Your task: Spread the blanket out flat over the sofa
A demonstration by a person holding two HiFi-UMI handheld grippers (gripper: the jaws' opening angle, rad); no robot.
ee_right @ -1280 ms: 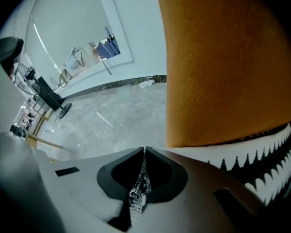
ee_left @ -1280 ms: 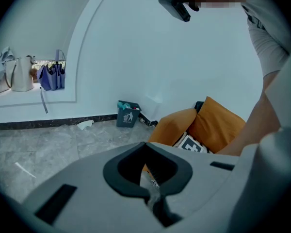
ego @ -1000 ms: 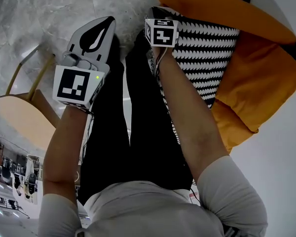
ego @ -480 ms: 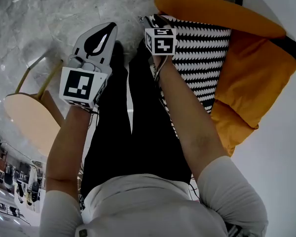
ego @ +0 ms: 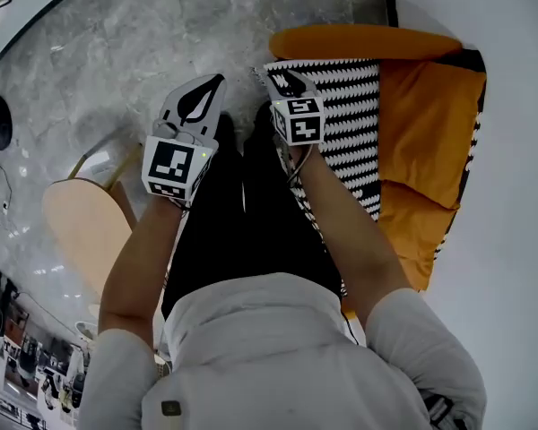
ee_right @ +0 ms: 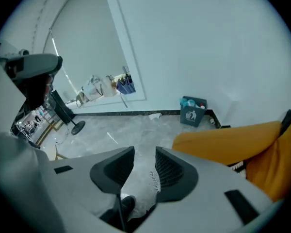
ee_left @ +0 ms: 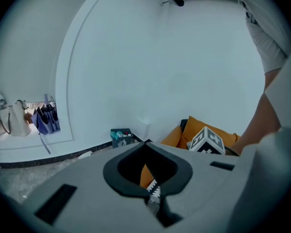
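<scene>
Hovering by the blanket [ego: 350,106], right gripper [ego: 274,75] fingers just opened, empty; left gripper [ego: 218,80] fingers together, seemingly empty.

top [ego: 251,348]: white, short sleeves | trousers [ego: 242,227]: black | left tool [ego: 217,81], right tool [ego: 285,81]: grey, black pads [ee_right: 172,171], black-white marker cubes [ego: 173,167]

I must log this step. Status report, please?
Left gripper shut, empty. Right gripper just opened, empty. Blanket lies on sofa, covers only part. Nothing lies on it.
</scene>
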